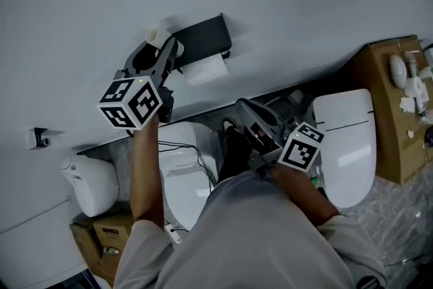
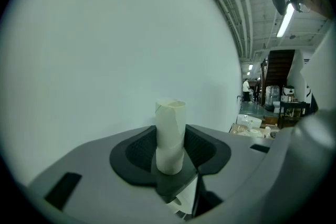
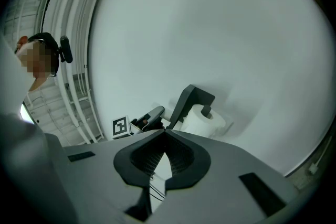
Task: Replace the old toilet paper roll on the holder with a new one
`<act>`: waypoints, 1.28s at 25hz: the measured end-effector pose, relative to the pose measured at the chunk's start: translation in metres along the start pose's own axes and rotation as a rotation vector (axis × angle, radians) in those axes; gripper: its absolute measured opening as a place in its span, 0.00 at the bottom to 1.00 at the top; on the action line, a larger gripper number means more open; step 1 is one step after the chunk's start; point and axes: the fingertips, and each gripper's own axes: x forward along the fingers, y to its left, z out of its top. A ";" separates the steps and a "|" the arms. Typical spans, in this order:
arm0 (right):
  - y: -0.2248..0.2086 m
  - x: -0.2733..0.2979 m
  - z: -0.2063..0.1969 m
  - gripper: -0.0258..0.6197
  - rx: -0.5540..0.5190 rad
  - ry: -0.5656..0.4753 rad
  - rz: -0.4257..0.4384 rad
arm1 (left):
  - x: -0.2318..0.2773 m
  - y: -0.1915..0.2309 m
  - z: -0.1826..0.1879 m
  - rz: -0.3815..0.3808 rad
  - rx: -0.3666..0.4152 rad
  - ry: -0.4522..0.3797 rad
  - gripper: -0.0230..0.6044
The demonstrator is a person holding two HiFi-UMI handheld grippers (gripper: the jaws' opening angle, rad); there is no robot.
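Left gripper (image 2: 170, 135) jaws clench the cardboard tube (image 2: 170, 118) upright between them — right gripper (image 3: 165, 132) jaws together.

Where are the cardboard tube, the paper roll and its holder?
cardboard tube (image 2: 170, 136): left gripper view, its middle.
paper roll (image 1: 206, 69): head view, its white front.
holder (image 1: 203, 37): head view, its black cover.

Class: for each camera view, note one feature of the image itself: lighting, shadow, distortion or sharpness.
Head view: dim, flat light. Left gripper view: fisheye, black corners; cardboard tube sharp, ceiling lamp glaring. Right gripper view: fisheye bends the white pipes; holder casts a soft shadow.
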 end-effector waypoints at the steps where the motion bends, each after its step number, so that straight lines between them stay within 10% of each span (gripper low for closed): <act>1: 0.000 0.000 0.000 0.07 0.001 -0.001 0.001 | 0.001 -0.001 0.000 0.006 0.015 0.004 0.27; 11: -0.002 0.000 -0.005 0.07 -0.006 0.041 -0.010 | 0.005 -0.006 -0.023 0.027 0.043 0.041 0.35; 28: -0.002 0.003 -0.001 0.07 -0.182 0.126 -0.029 | -0.054 0.002 -0.028 0.104 -0.159 -0.118 0.35; 32: 0.001 0.003 0.013 0.07 -0.293 0.158 -0.022 | -0.073 0.001 -0.030 0.136 -0.201 -0.178 0.21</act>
